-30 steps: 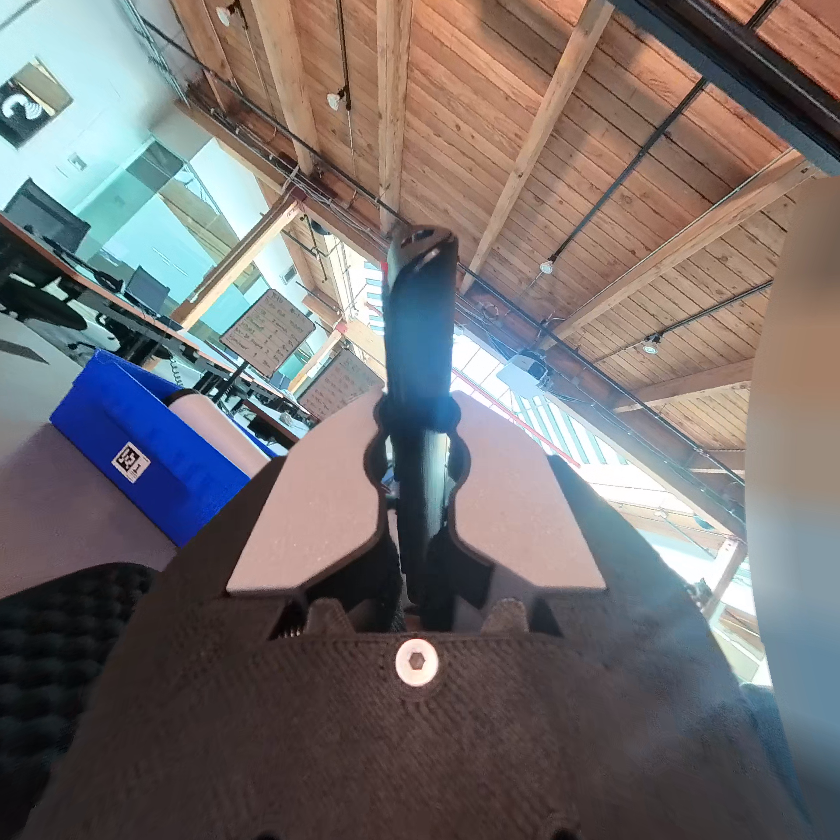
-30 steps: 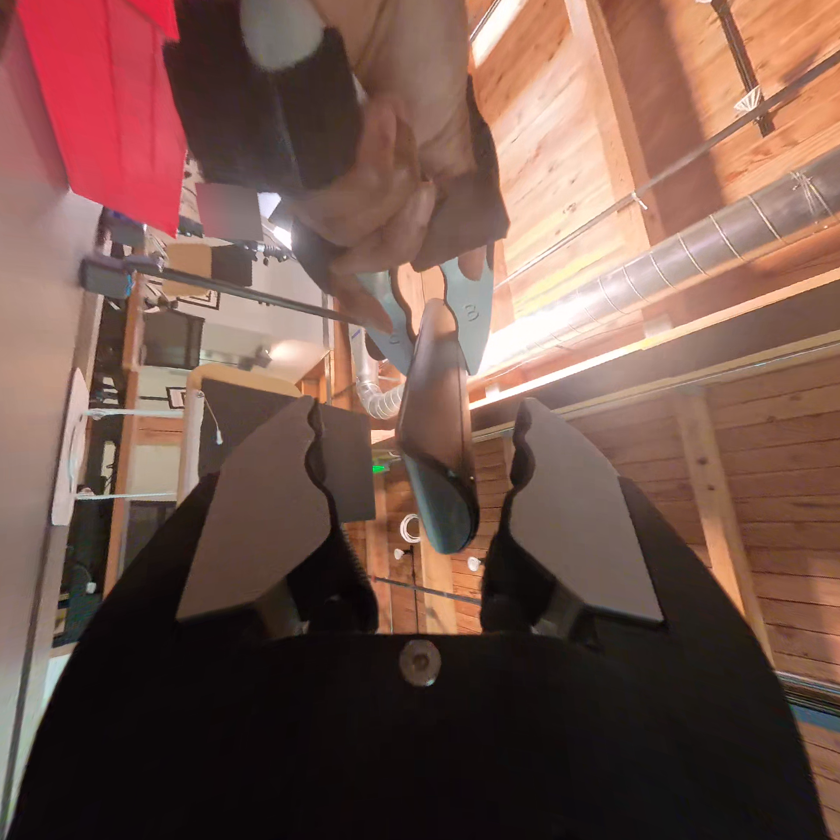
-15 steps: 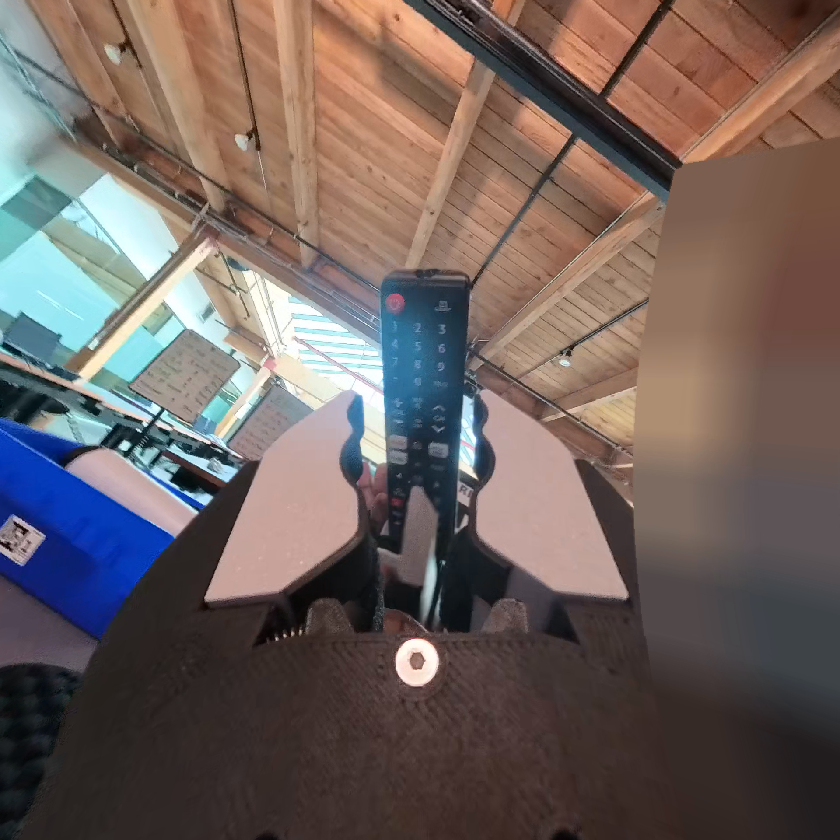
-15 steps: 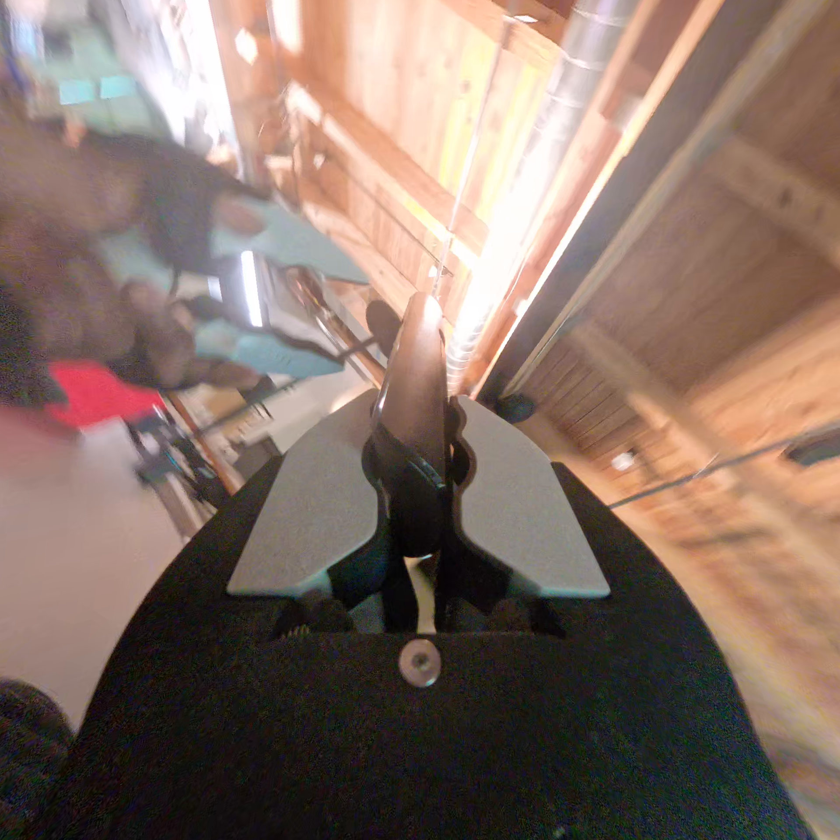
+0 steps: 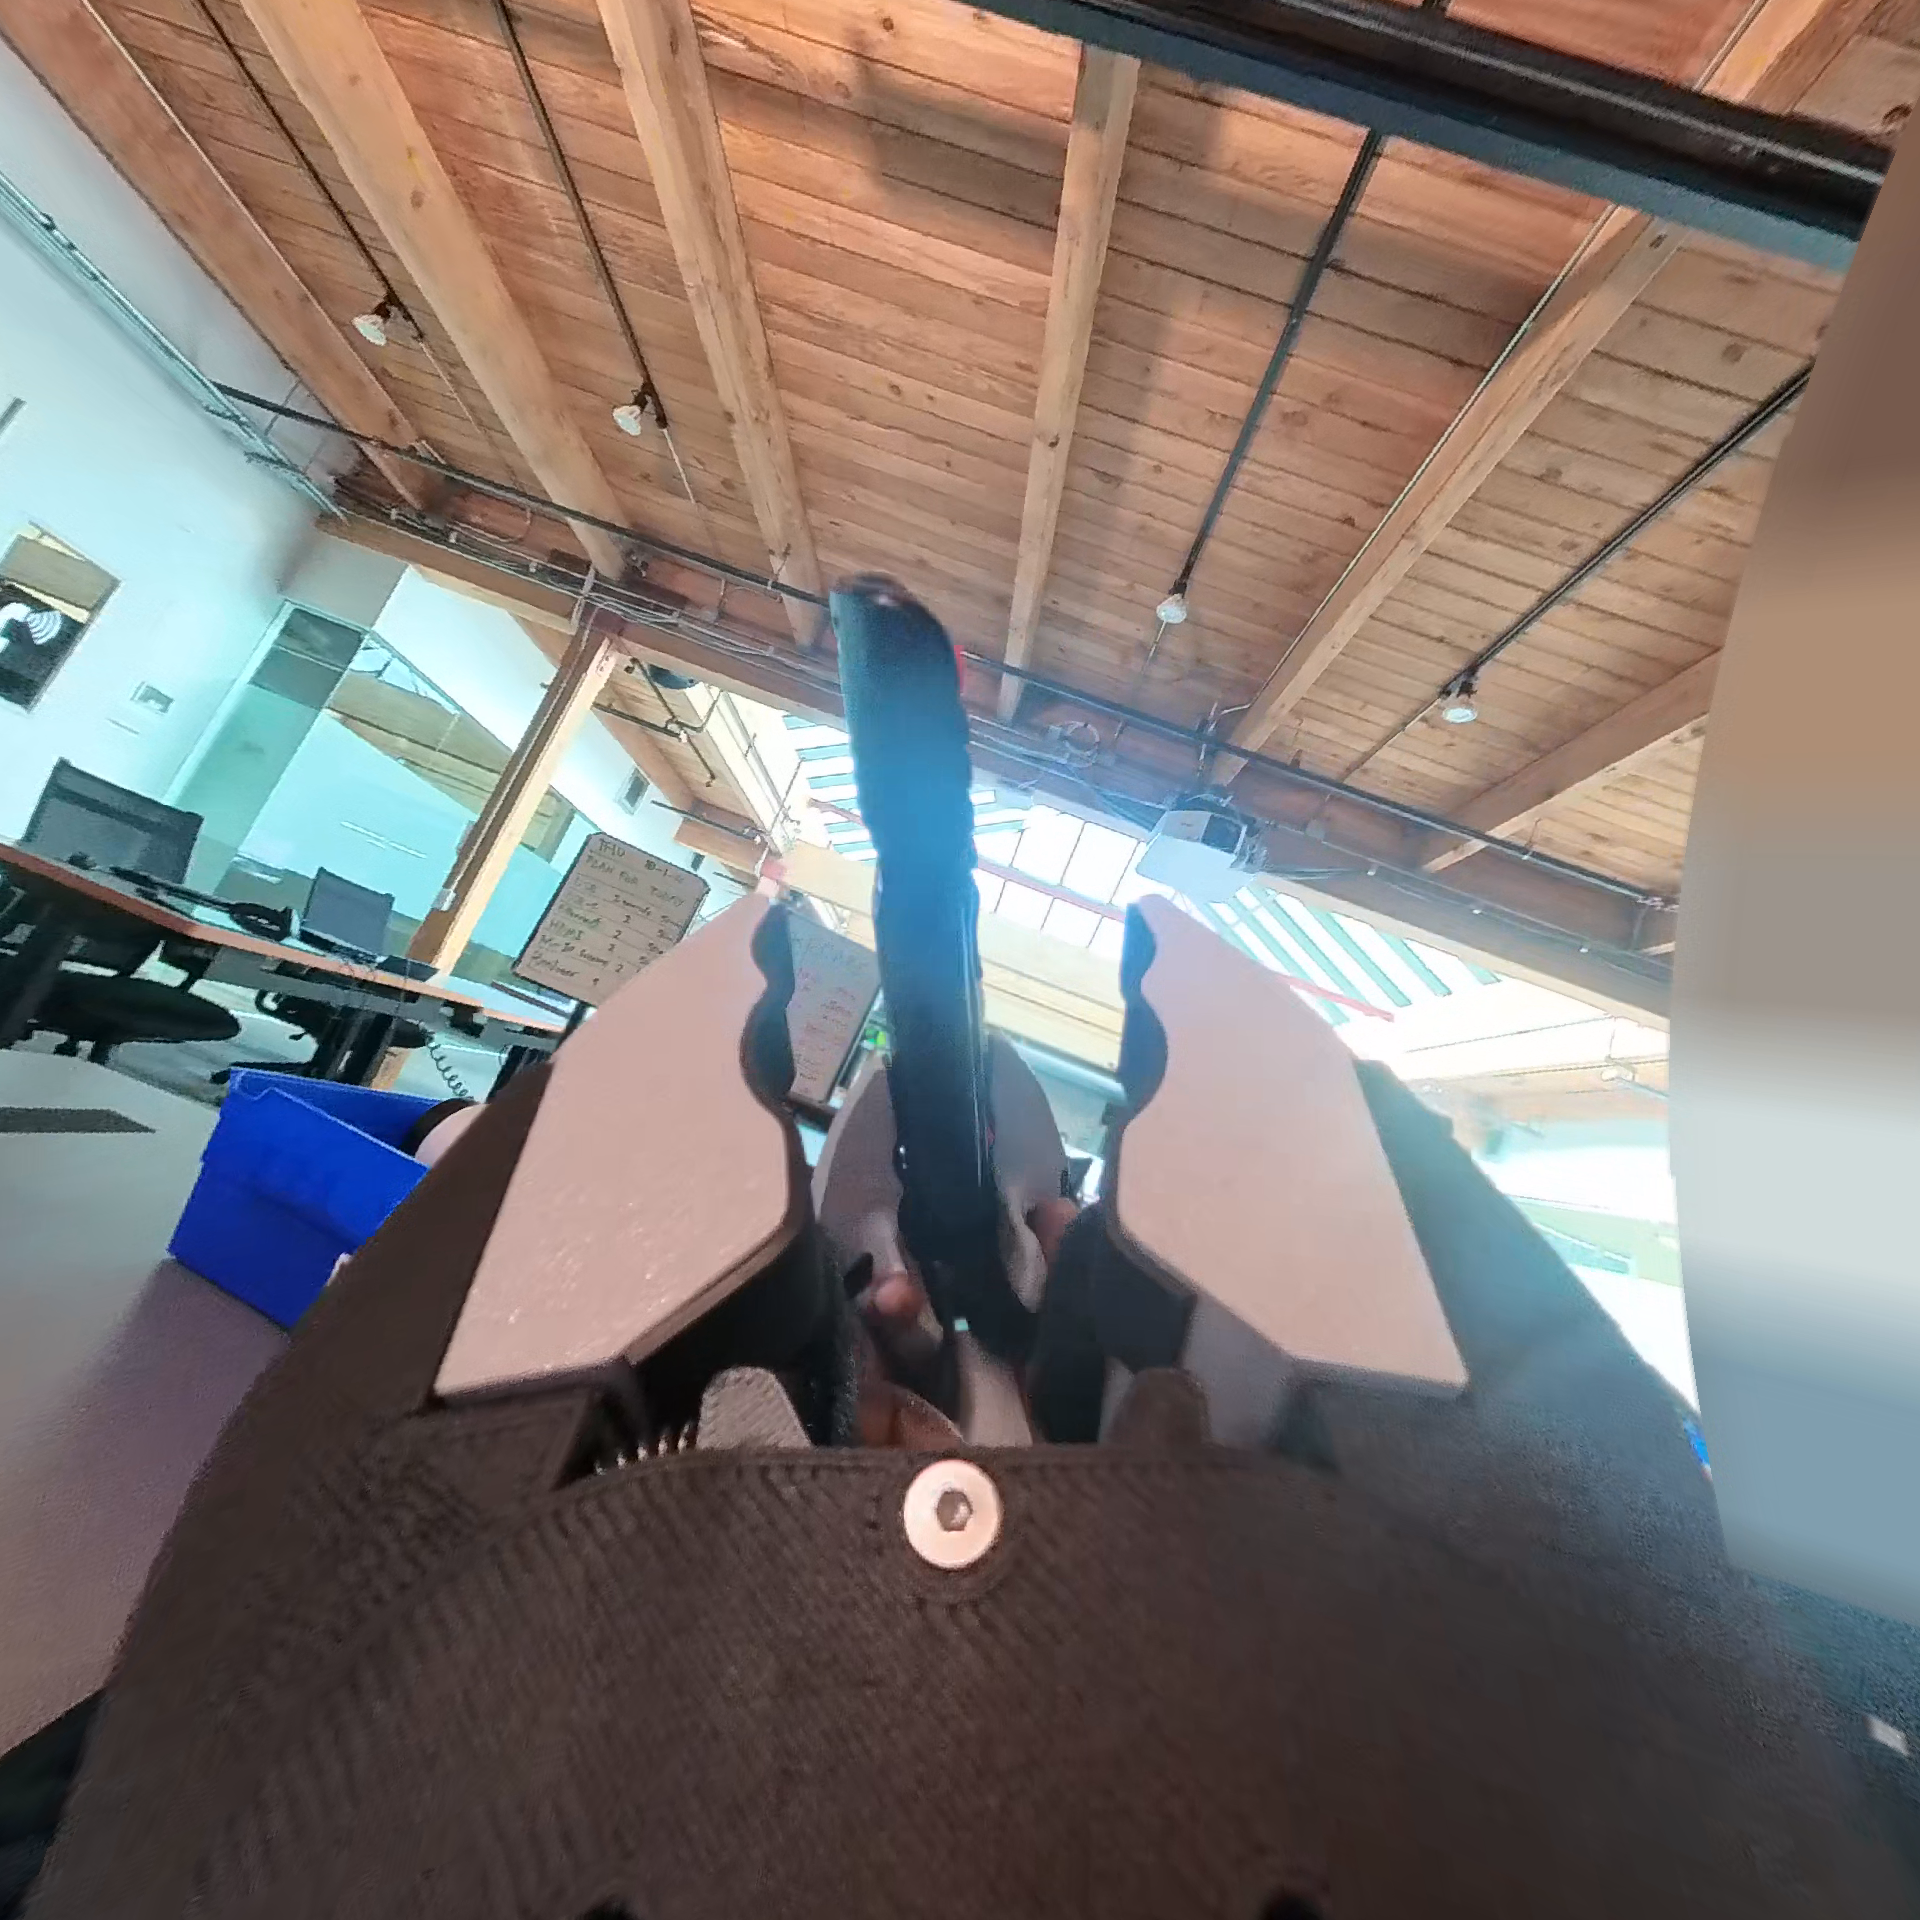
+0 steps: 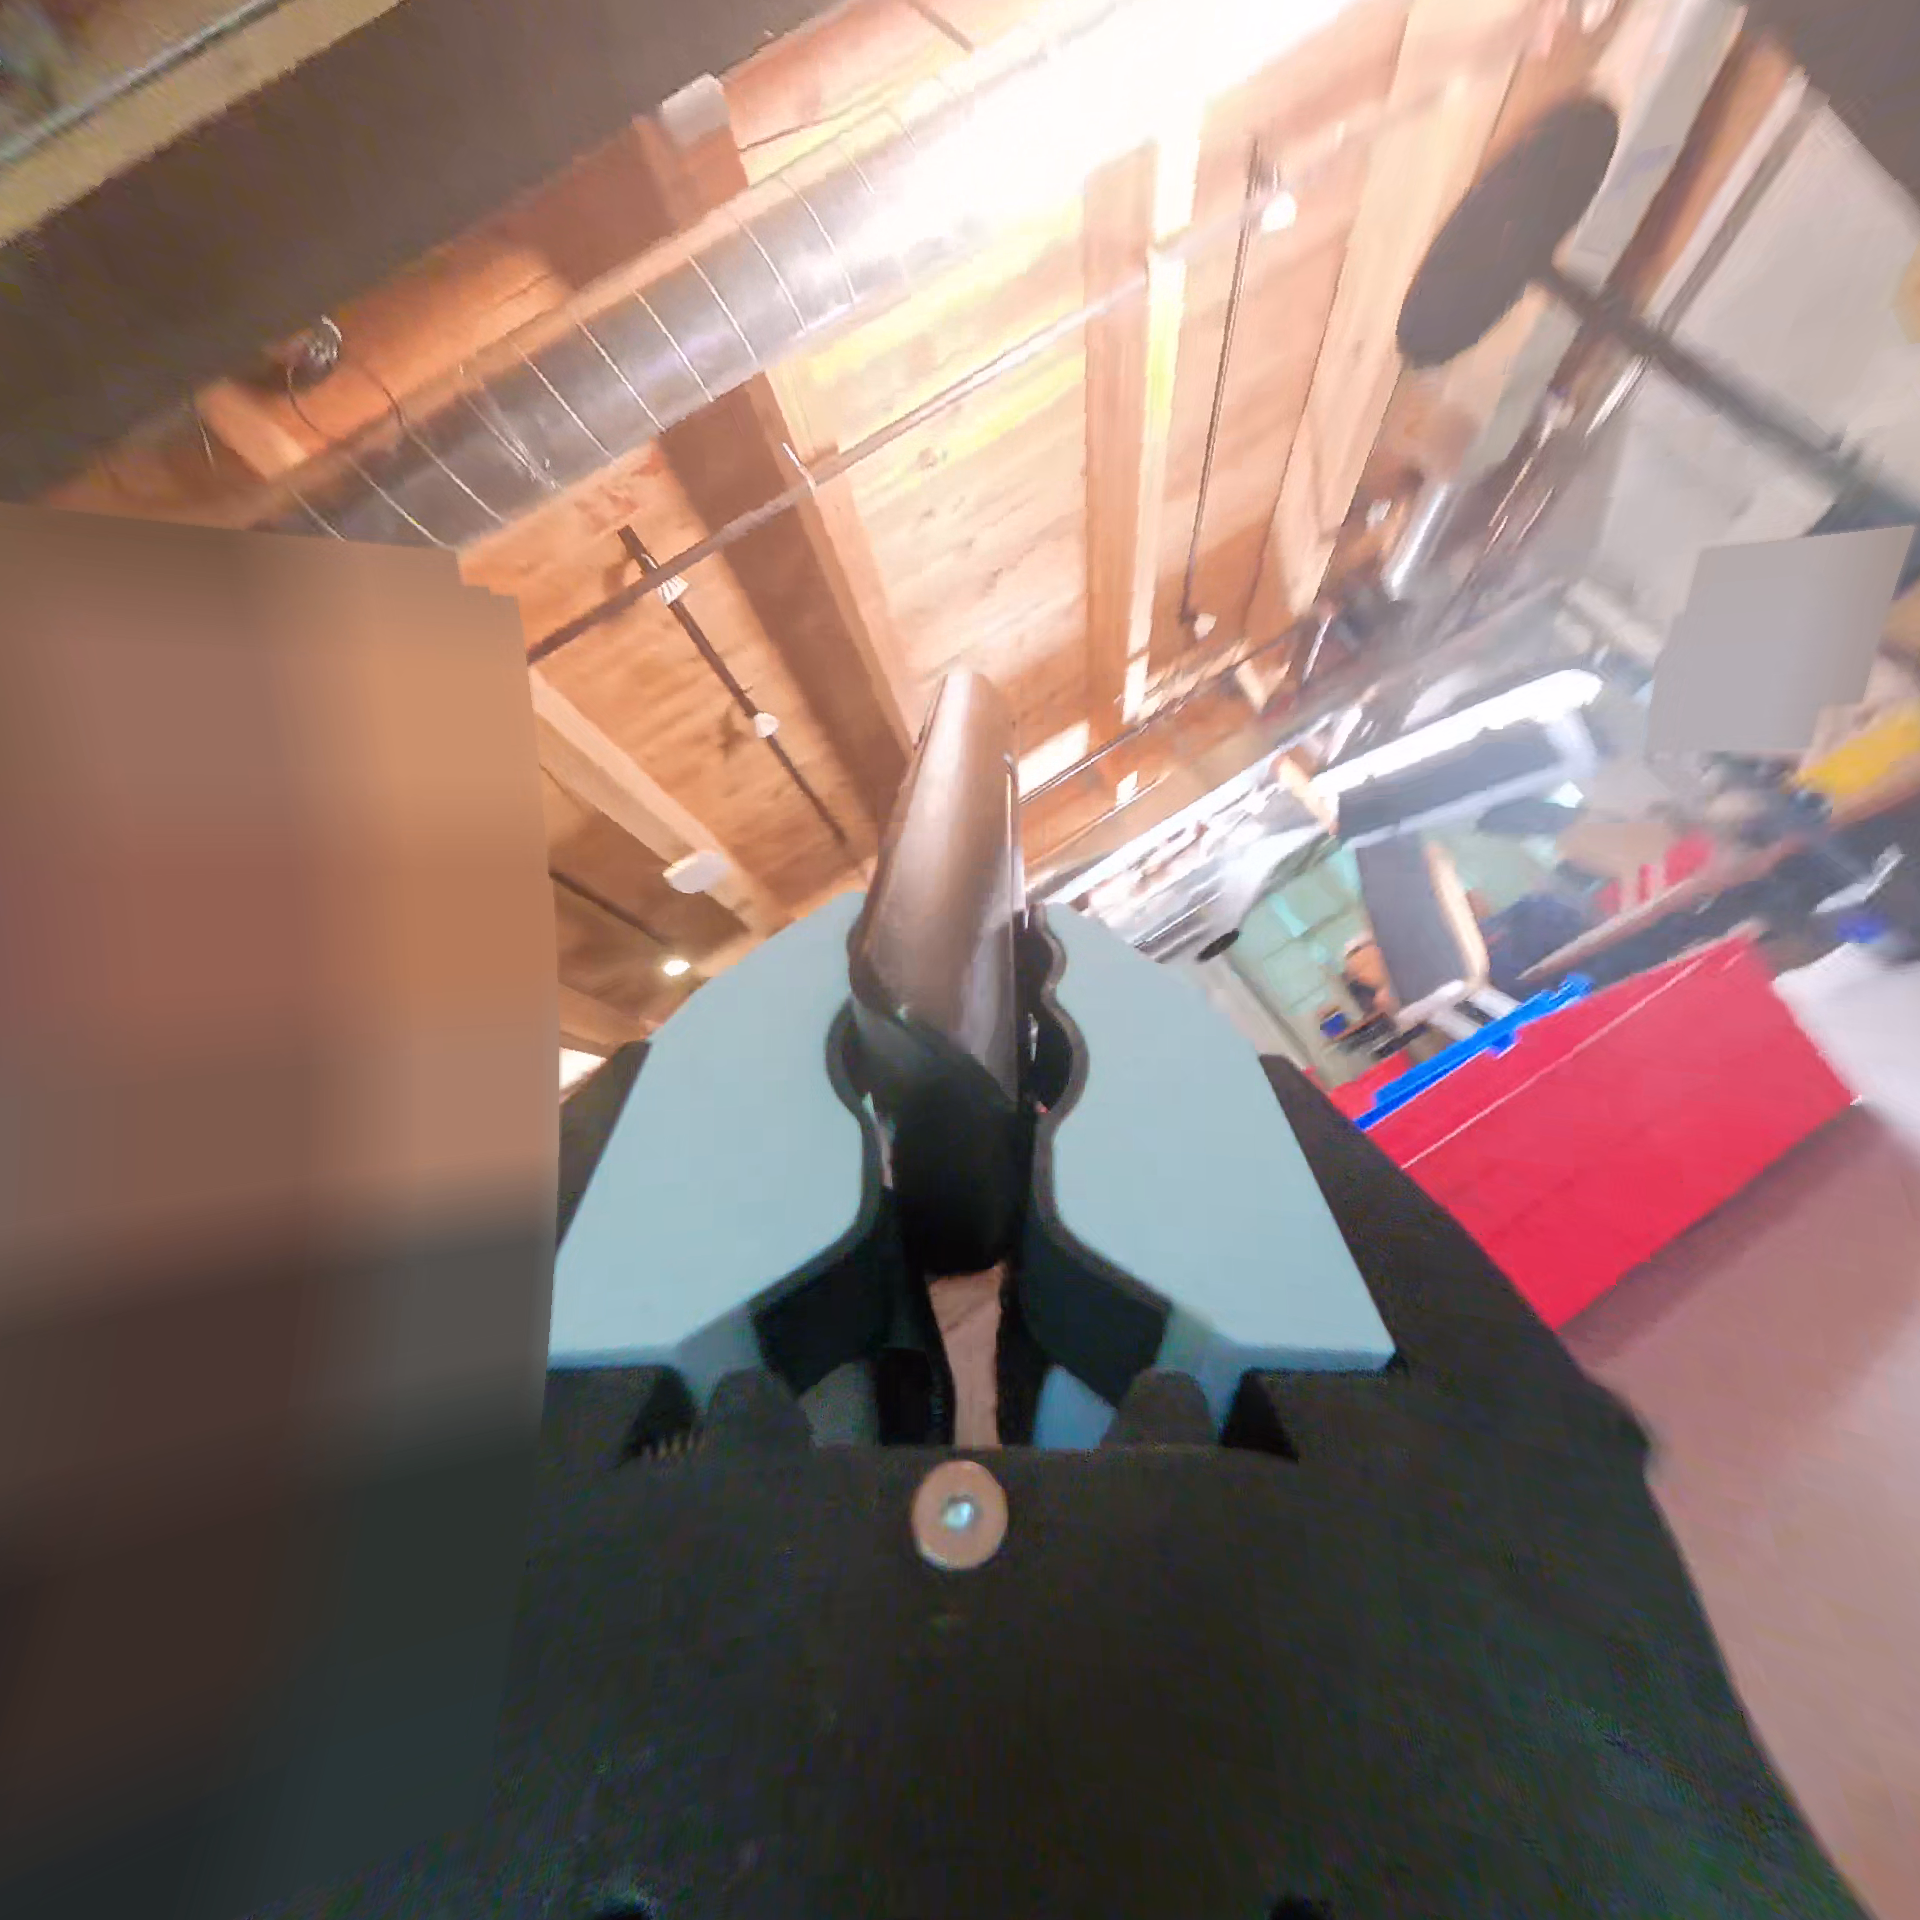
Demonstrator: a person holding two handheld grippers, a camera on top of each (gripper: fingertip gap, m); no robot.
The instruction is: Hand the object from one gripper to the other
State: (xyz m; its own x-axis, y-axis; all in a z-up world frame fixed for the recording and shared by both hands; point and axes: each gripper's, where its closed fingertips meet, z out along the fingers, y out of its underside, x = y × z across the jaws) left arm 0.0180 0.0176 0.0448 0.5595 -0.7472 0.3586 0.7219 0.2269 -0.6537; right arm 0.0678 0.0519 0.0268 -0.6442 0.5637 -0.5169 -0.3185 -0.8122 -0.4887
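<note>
A black remote control stands edge-on between the spread fingers of my left gripper, which is open and does not touch it. Beyond them, the right gripper's pale fingers clamp the remote's lower end, with a person's fingers just below. In the right wrist view my right gripper is shut on the remote, which sticks out past the fingertips toward the ceiling. That view is motion-blurred.
A blue bin sits on the grey table to the left. A red bin lies at the right of the right wrist view. Desks with monitors and a whiteboard stand farther off, under wooden ceiling beams. The tips of one gripper are about 7 cm away from the tips of the other.
One second ago my left gripper held the remote and the right was open around it. The right gripper shut on it, the left opened wide, and the right view has swung round.
</note>
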